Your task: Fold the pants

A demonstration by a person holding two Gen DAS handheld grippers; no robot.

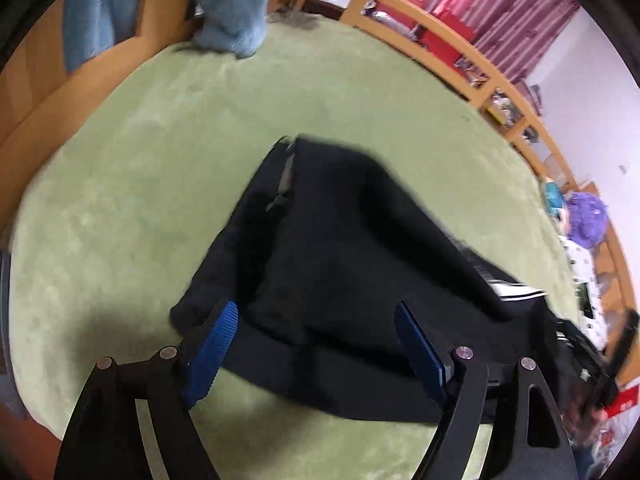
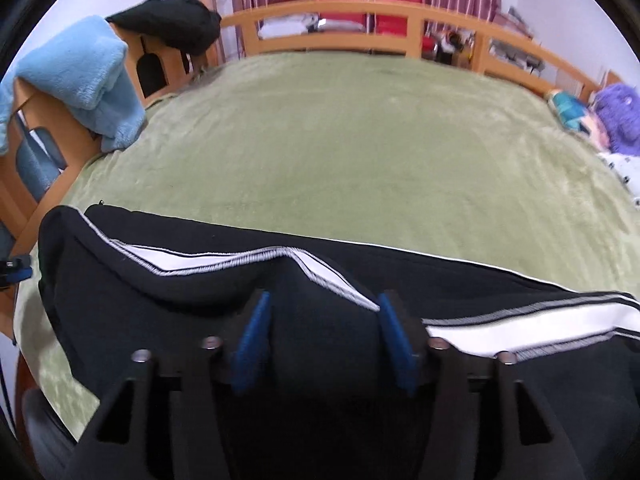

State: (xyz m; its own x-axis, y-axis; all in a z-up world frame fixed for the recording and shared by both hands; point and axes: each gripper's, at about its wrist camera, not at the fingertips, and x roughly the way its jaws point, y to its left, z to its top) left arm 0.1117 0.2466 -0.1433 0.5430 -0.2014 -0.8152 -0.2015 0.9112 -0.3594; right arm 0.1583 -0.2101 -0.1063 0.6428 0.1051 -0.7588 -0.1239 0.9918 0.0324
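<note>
Pants (image 1: 340, 264) lie crosswise on bed (image 1: 160, 160), right under both; left hand-held gripper (image 1: 316, 344) wide open, empty; right hand-held gripper (image 2: 320, 332) part-open, astride cloth, not pinching.

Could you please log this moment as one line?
task: fold pants | pants: on green bed cover | left hand-held gripper: open | right hand-held gripper: open

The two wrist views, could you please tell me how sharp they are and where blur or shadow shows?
Left wrist view: the black pants are smeared by motion at their edges, and a dark shadow lies on the green blanket near the left gripper. Right wrist view: sharper, the white stripe only slightly blurred; both views bend the bed frame into curves.
</note>
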